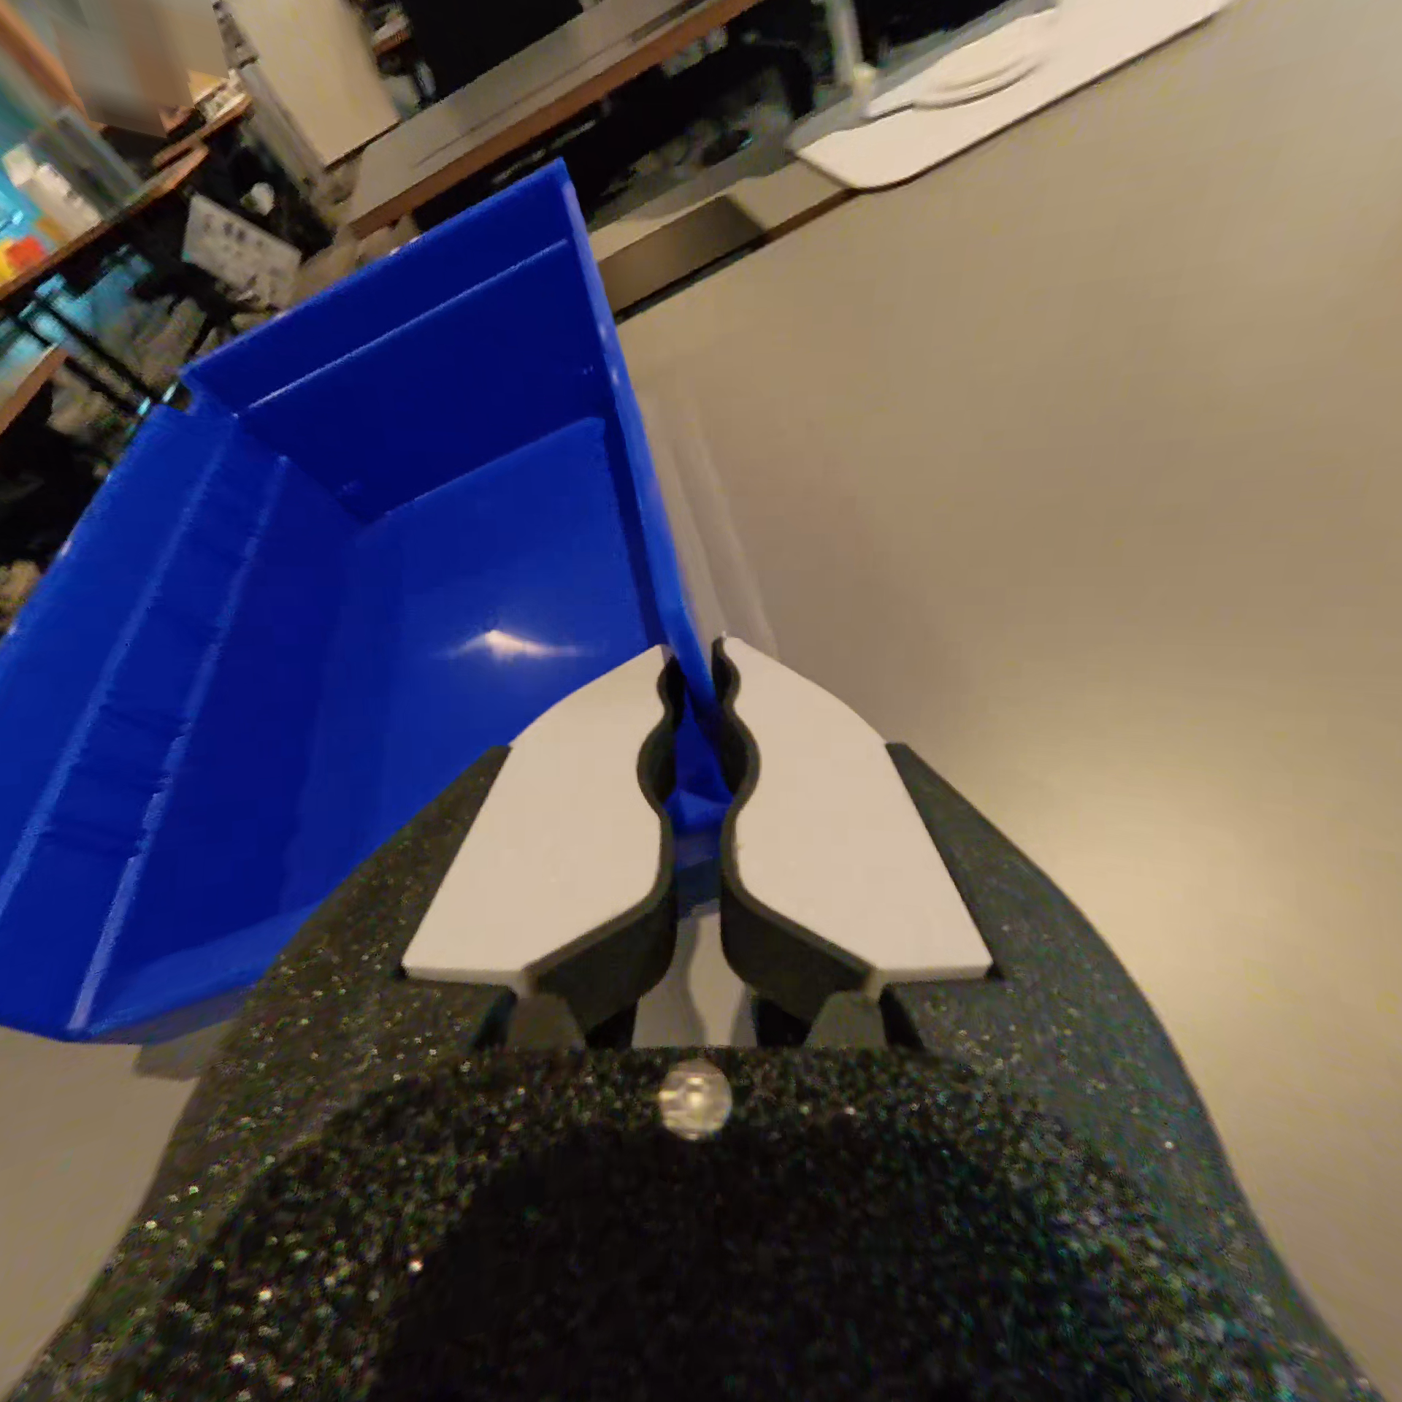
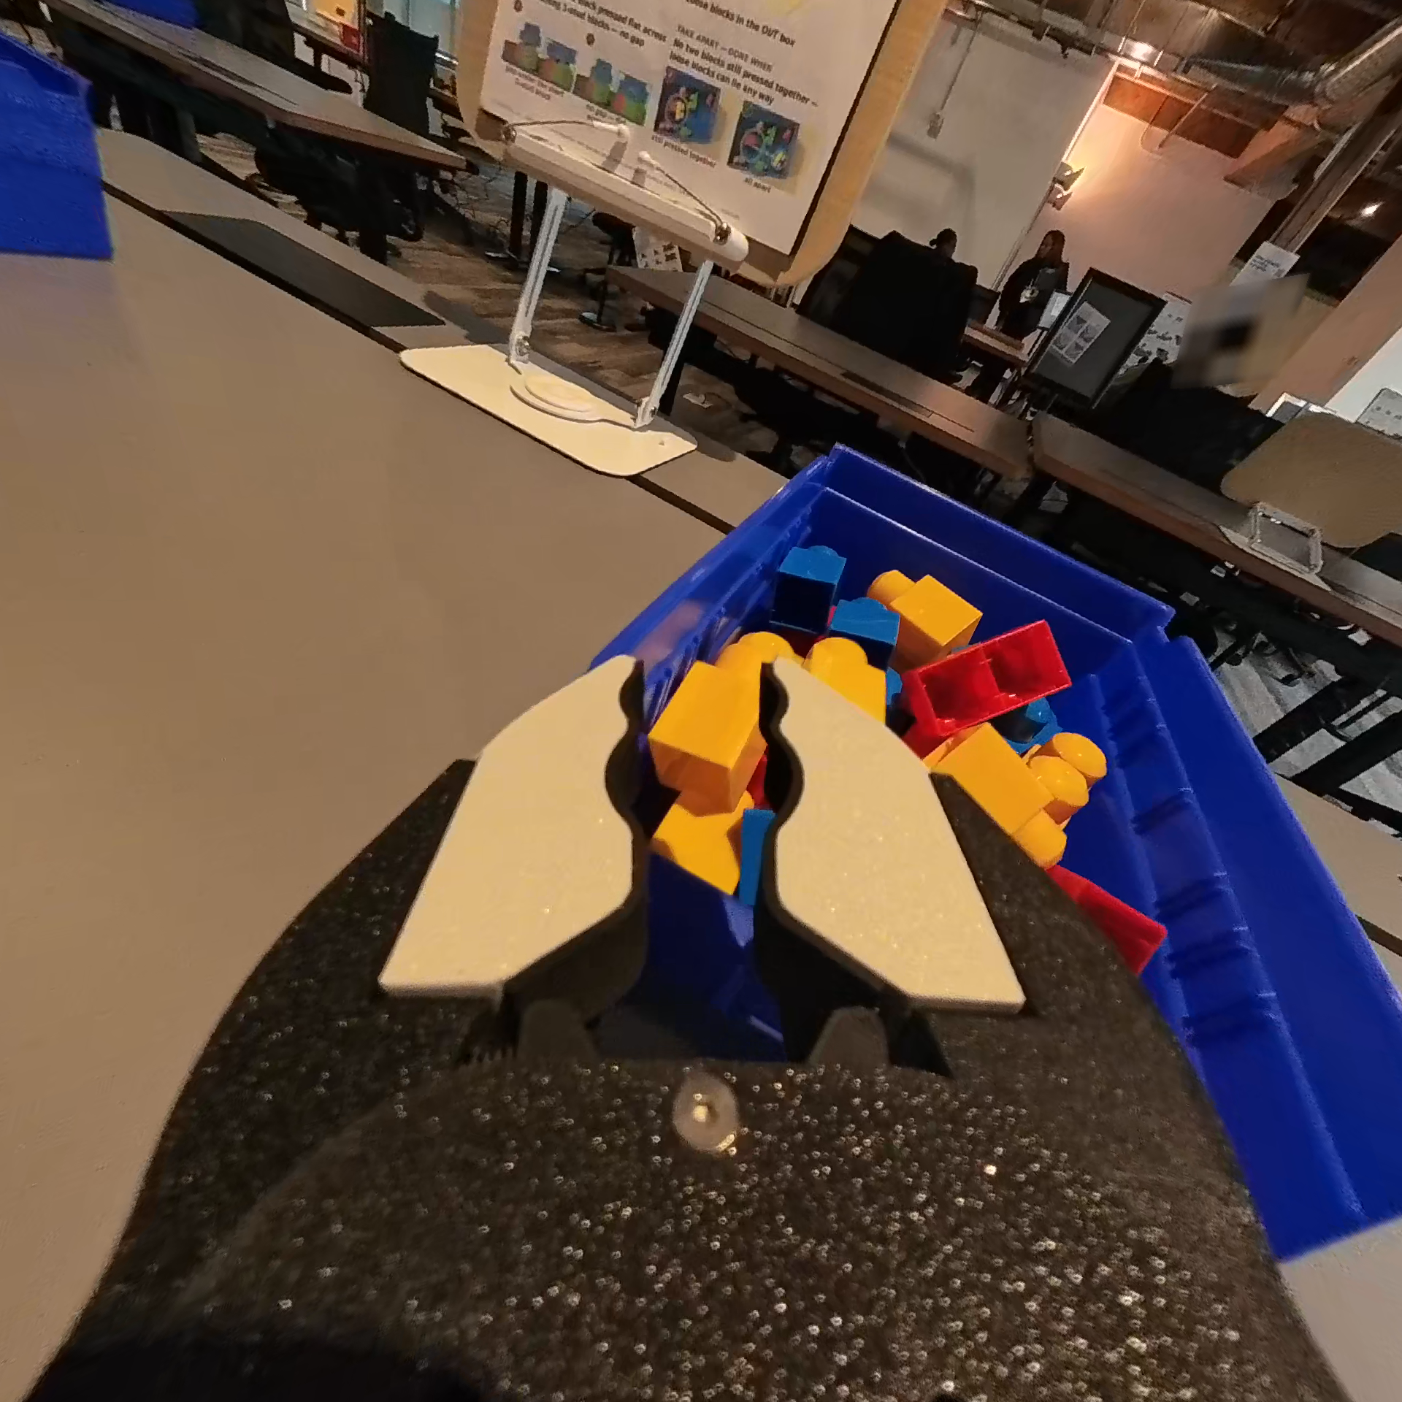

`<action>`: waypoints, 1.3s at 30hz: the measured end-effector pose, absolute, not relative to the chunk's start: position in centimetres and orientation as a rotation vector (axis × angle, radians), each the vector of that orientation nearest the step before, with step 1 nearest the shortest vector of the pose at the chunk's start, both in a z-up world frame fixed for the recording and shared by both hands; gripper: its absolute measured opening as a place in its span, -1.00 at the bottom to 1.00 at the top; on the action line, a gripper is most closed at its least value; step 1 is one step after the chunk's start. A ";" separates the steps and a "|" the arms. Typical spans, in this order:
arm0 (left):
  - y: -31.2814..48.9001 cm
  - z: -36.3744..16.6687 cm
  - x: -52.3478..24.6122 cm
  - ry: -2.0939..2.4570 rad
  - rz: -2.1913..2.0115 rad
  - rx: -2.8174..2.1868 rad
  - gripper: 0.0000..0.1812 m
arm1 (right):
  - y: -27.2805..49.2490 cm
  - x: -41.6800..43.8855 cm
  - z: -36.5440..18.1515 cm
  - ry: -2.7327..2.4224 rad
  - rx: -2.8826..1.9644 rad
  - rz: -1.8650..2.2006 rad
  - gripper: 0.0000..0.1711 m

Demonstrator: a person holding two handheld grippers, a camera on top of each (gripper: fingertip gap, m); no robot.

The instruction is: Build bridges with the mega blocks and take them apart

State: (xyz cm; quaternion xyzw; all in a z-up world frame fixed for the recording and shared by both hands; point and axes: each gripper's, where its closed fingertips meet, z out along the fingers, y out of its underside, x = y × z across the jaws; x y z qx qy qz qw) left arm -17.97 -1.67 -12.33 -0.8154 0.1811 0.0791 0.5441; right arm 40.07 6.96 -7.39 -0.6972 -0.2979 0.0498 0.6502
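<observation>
In the left wrist view my left gripper point(image 1: 694, 652) is shut on the thin right side wall point(image 1: 702, 728) of an empty blue bin point(image 1: 379, 607). The bin looks tilted over the grey table point(image 1: 1062, 531). In the right wrist view my right gripper point(image 2: 702, 667) reaches into a second blue bin point(image 2: 1214, 910) full of loose yellow, blue and red mega blocks. Its pads are closed on a yellow block point(image 2: 705, 736) at the bin's near left corner. A red block point(image 2: 986, 675) lies open side up to the right. A blue block point(image 2: 808, 588) stands behind.
A white stand point(image 2: 607, 379) holding an instruction sheet sits on the table behind the full bin; its base also shows in the left wrist view point(image 1: 948, 99). Another blue bin point(image 2: 45, 174) is at the far left. Desks and seated people are in the background. The grippers' ends are close to 60 centimeters from one another.
</observation>
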 end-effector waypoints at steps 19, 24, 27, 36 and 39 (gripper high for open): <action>-8.5 -12.3 -7.5 0.923 -0.227 -1.724 -0.96 | 6.4 39.9 -7.4 -0.682 -1.568 0.125 -0.69; -9.8 -12.3 -6.1 1.008 -0.360 -1.684 -0.95 | 6.2 39.9 -7.5 -0.690 -1.568 0.111 -0.70; -10.5 -12.3 -5.5 1.055 -0.425 -1.659 -0.95 | 6.2 39.8 -7.6 -0.696 -1.566 0.104 -0.71; -12.9 -12.3 -4.1 1.186 -0.586 -1.587 -0.97 | 6.0 39.8 -7.7 -0.703 -1.568 0.109 -0.70; -13.8 -12.3 -3.7 1.233 -0.631 -1.559 -0.97 | 6.0 39.8 -7.8 -0.706 -1.570 0.111 -0.70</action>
